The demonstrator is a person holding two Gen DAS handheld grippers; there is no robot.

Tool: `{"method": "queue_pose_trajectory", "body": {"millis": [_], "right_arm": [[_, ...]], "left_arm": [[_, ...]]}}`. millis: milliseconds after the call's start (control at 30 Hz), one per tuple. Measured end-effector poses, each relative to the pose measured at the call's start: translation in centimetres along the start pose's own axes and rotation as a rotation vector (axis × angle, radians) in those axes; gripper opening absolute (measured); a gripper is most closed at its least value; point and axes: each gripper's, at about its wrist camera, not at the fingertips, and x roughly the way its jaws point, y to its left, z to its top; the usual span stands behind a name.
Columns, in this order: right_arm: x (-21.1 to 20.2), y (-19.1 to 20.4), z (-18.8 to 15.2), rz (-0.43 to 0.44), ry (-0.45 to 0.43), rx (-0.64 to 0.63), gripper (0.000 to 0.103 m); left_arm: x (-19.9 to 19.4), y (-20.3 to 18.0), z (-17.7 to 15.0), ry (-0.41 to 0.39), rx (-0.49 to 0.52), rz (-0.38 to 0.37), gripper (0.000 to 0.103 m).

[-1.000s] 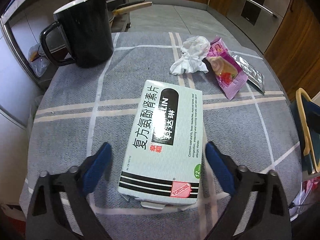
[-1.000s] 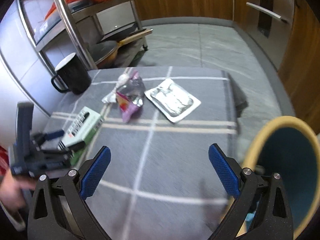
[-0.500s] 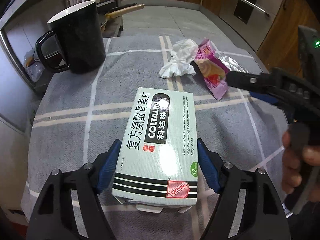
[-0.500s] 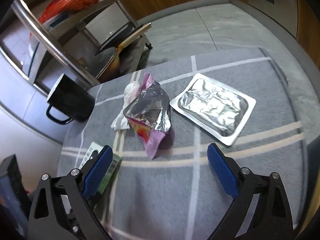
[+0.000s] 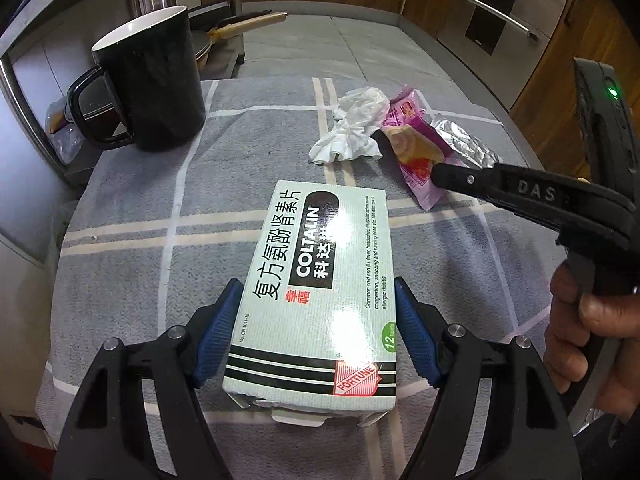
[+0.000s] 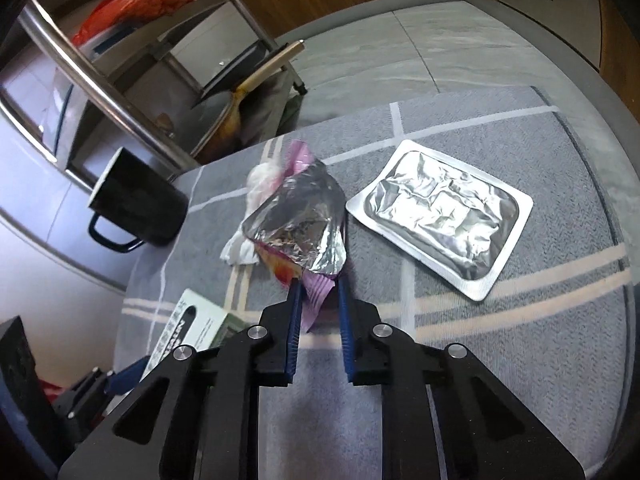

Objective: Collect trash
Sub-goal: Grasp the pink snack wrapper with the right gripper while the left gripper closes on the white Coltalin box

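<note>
The bench (image 5: 132, 264), under grey checked cloth, is carrying a black mug (image 5: 156, 80) and medicine box (image 5: 320, 280). A tissue (image 5: 356, 128), snack wrapper (image 6: 300, 224) and foil blister pack (image 6: 440, 216) are lying on it.

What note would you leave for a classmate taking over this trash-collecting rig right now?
Left gripper: shut on the medicine box, which lies on the table.
Right gripper: closing around the purple snack wrapper; whether it grips yet is unclear.
Crumpled tissue touches the wrapper; foil blister pack lies apart, to its right.
Done: nothing binned.
Left: lift and bin all four. The black mug looks like it stays.
</note>
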Motion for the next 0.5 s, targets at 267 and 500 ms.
{"method": "queue_pose_trajectory", "body": {"millis": [267,500], "right_arm": [[-2.9,0.1,-1.0,-0.015,-0.018,-0.048,0.008],[-6.9,0.2,-2.9,-0.031,-0.039,-0.116,0.007]], "left_arm": [[-0.5,-0.3,0.0,-0.009,-0.012,-0.015,0.073],[-1.0,-1.0,-0.2,-0.021,-0.003,-0.027,0.072]]}}
